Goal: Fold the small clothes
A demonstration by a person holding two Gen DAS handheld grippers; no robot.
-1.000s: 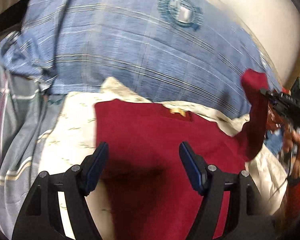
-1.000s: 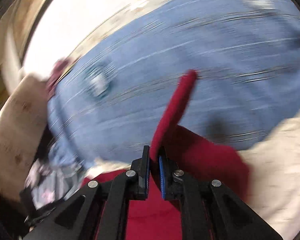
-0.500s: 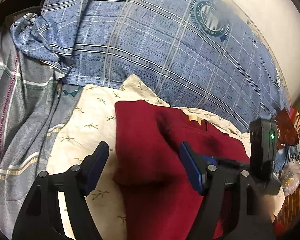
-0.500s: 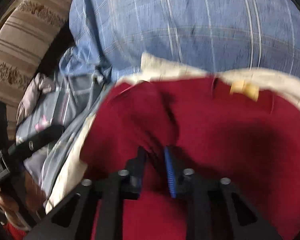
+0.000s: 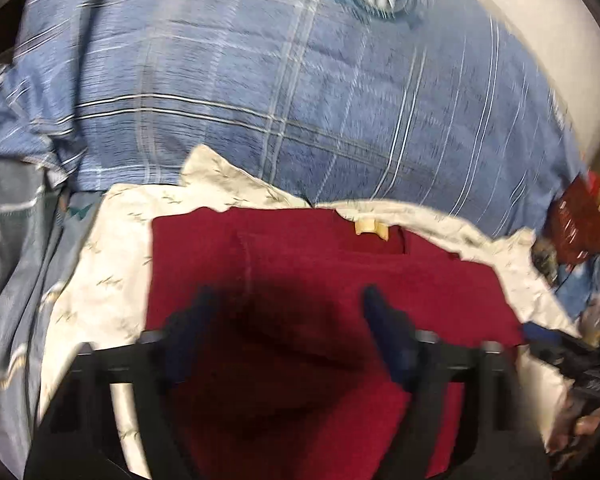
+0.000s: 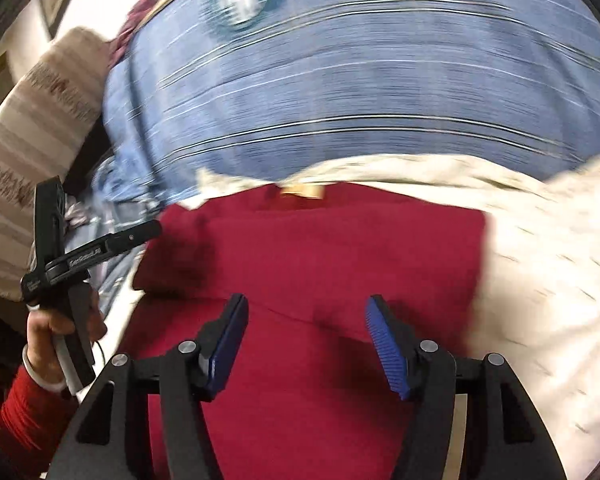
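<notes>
While the dark red knit garment lies flat on the cream leaf-print cloth, we see its side flap folded over, tan neck label showing at the far edge. Our right gripper hovers spread and empty; our left gripper gapes too, blurred. Under it all, the blue plaid bedspread. We judge one fold done, others left.

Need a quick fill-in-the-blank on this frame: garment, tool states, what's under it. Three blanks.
1. The garment being folded is dark ____.
2. The right tool has its jaws ____, holding nothing.
3. The garment lies on a ____ leaf-print cloth, over a blue plaid blanket.

Missing words: red; open; cream
</notes>
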